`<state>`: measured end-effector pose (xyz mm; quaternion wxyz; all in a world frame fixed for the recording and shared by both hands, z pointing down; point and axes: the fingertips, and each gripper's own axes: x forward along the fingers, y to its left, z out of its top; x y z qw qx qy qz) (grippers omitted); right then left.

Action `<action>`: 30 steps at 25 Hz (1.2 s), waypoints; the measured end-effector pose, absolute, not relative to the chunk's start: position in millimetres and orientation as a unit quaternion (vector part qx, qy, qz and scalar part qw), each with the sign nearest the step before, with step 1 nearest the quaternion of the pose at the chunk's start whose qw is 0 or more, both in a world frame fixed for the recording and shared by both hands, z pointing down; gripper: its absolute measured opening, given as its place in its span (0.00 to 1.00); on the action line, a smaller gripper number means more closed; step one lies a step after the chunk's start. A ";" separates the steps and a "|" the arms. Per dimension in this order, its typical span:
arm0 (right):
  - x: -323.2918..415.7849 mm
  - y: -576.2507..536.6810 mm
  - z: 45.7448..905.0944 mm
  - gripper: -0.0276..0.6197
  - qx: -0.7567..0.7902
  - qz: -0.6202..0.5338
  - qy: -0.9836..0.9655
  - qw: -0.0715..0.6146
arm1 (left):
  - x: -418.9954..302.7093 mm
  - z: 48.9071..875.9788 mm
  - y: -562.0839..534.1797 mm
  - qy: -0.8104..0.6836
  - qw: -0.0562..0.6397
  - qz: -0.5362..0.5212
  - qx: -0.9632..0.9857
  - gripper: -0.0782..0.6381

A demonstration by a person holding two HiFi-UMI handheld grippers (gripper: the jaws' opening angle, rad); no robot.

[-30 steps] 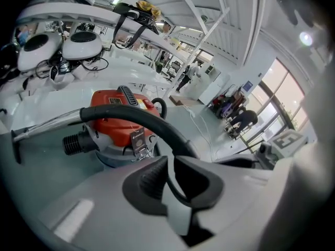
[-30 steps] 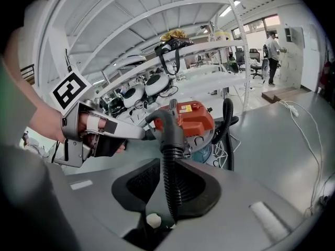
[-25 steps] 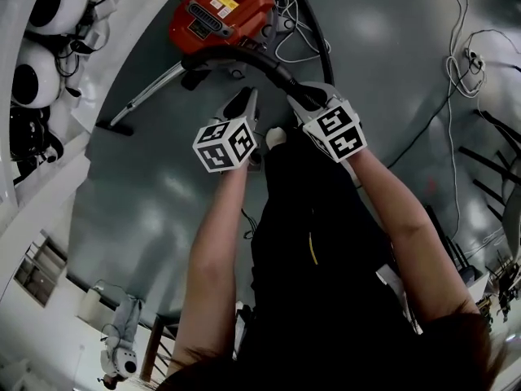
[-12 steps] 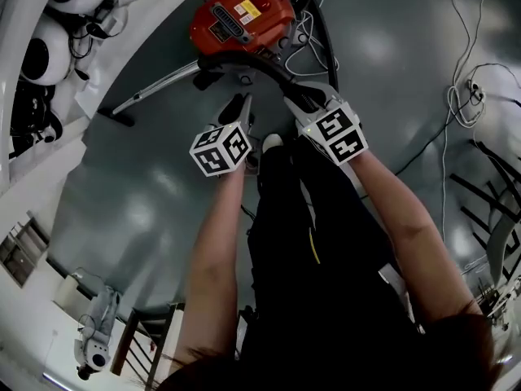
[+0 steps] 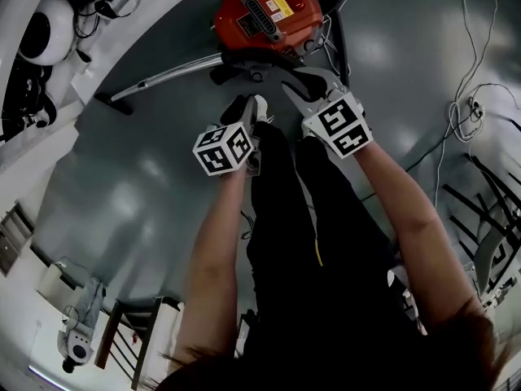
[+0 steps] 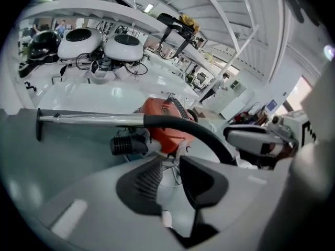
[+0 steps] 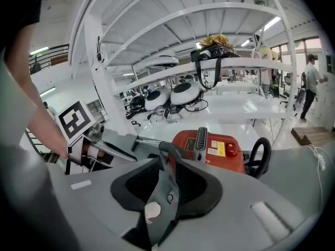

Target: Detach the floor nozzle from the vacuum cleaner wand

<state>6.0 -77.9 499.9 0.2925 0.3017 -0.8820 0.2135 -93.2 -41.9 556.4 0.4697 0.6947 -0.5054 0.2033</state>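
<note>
Left gripper [image 6: 170,163] and right gripper [image 7: 166,166] are both partly open with nothing between the jaws. They're near the red vacuum cleaner [image 5: 267,16]. The floor nozzle [image 5: 111,104] sits on the wand [image 5: 171,73] end, on the floor [image 5: 146,186], well apart from both.

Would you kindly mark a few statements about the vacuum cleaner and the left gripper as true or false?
1. The vacuum cleaner body is orange. True.
2. The wand stands upright. False: it lies flat on the floor.
3. The left gripper is clamped on the wand. False: its jaws stand apart with nothing between them.
4. A black hose joins the wand. True.
5. The floor nozzle is on the wand's far end. True.
</note>
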 end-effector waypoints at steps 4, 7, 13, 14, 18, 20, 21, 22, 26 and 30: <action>-19.6 -98.7 505.4 0.21 0.290 0.199 -0.884 0.308 | -117.1 560.9 -57.5 -0.500 0.465 0.206 0.701 0.26; -41.8 -111.5 508.4 0.21 0.286 0.192 -0.884 0.315 | -136.6 563.2 -69.3 -0.498 0.467 0.200 0.703 0.26; -73.5 -124.5 521.9 0.23 0.260 0.150 -0.886 0.354 | -161.2 580.7 -94.6 -0.509 0.473 0.192 0.693 0.27; -77.7 -125.6 525.7 0.24 0.251 0.140 -0.885 0.365 | -162.7 583.0 -97.9 -0.508 0.470 0.195 0.695 0.27; -91.4 -126.7 536.2 0.27 0.213 0.116 -0.881 0.406 | -166.5 590.6 -104.8 -0.498 0.472 0.200 0.700 0.28; -95.3 -128.9 534.6 0.27 0.205 0.105 -0.878 0.420 | -168.7 593.0 -106.2 -0.496 0.477 0.197 0.698 0.28; -96.8 -131.3 533.9 0.27 0.203 0.102 -0.876 0.425 | -170.0 594.2 -107.2 -0.496 0.479 0.196 0.697 0.28; -98.2 -133.6 534.9 0.28 0.201 0.098 -0.873 0.434 | -171.8 595.6 -108.1 -0.496 0.482 0.194 0.696 0.28; -101.7 -134.0 564.3 0.40 0.145 0.059 -0.841 0.518 | -176.7 608.4 -112.5 -0.495 0.504 0.183 0.684 0.33; -106.9 -132.1 597.6 0.43 0.077 0.039 -0.804 0.589 | -170.7 618.0 -121.5 -0.485 0.512 0.180 0.686 0.33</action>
